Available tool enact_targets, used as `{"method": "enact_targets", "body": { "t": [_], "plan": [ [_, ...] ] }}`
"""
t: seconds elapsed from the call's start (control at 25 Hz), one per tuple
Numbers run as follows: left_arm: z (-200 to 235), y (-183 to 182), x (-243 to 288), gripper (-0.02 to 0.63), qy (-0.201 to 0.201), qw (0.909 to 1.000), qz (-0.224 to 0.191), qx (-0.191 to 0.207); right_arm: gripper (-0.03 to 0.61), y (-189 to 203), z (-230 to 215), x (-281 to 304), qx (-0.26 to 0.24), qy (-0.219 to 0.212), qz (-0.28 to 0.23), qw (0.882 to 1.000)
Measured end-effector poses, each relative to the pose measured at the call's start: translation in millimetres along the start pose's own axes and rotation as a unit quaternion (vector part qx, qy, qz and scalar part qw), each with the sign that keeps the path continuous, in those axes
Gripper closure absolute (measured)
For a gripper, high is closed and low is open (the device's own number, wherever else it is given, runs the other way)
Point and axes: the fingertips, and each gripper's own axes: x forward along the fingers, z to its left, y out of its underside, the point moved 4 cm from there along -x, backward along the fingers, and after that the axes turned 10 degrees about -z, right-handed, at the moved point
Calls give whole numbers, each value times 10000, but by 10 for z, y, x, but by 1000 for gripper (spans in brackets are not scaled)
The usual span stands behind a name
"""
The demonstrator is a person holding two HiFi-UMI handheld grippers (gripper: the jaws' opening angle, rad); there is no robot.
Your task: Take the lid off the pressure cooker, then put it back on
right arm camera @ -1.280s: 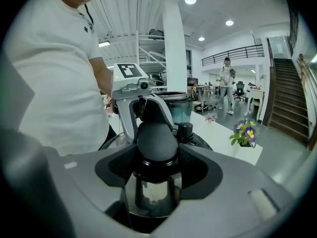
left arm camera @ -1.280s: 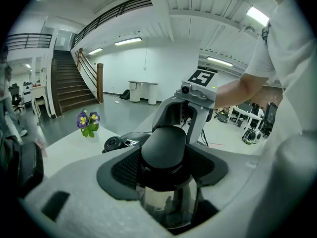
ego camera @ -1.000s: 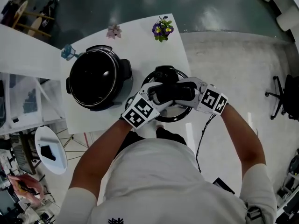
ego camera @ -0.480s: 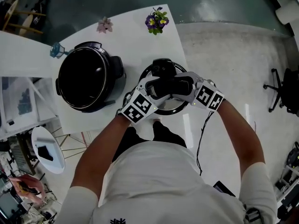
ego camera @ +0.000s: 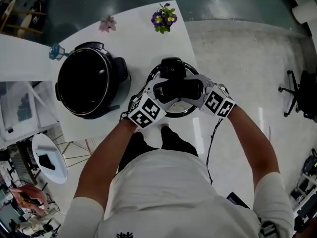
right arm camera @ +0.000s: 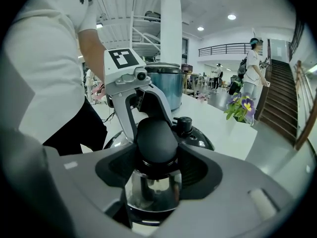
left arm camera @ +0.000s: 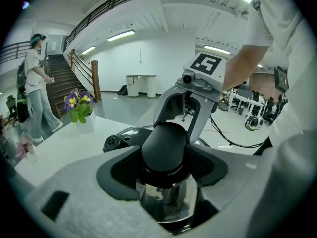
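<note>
Head view: cooker (ego camera: 90,82) sat open on the left part of the white table (ego camera: 143,38), lid off. The lid (ego camera: 171,69) was to its right, over the table's near right corner. Couldn't tell if it rested on the top or hung just above it. Left gripper (ego camera: 166,91) and right gripper (ego camera: 186,89) met nose to nose over the lid's centre, both on its black knob (ego camera: 176,88). Marker cubes faced up, one on each side. Purple flowers (ego camera: 163,18) and a pink flower (ego camera: 107,24) stood along the far edge, well clear of the lid.

Left gripper view: jaws closed on the knob (left arm camera: 164,144) from both sides, dark pads hugging its round head, shiny metal stem below. So a firm grasp, not released. The right gripper's two fingers came down on the same knob from the opposite side. The lid's black dome (left arm camera: 124,135) showed behind, purple flowers (left arm camera: 77,103) beyond it on the table. A person (left arm camera: 35,83) stood by the stairs (left arm camera: 64,73) in the background.

Right gripper view: same picture mirrored. Jaws stood wide but clenched on the knob (right arm camera: 156,137), pads against its sides. The left gripper reached in from across. The lid's valve (right arm camera: 184,124) sat just behind the knob, with the cooker's steel body (right arm camera: 164,86) further back on the table.
</note>
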Motion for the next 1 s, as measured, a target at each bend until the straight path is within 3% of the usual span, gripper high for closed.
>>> {"method": "enact_targets", "body": {
  "t": [0.44,1.0],
  "plan": [
    [0,-2,-16,319,-15,9999,9,169,307,11,5,3,78,99,-289,9995],
    [-5,50,-42,316,-49,10000,15,43,307,75,12,-21,62,64,-163,9998]
  ]
}}
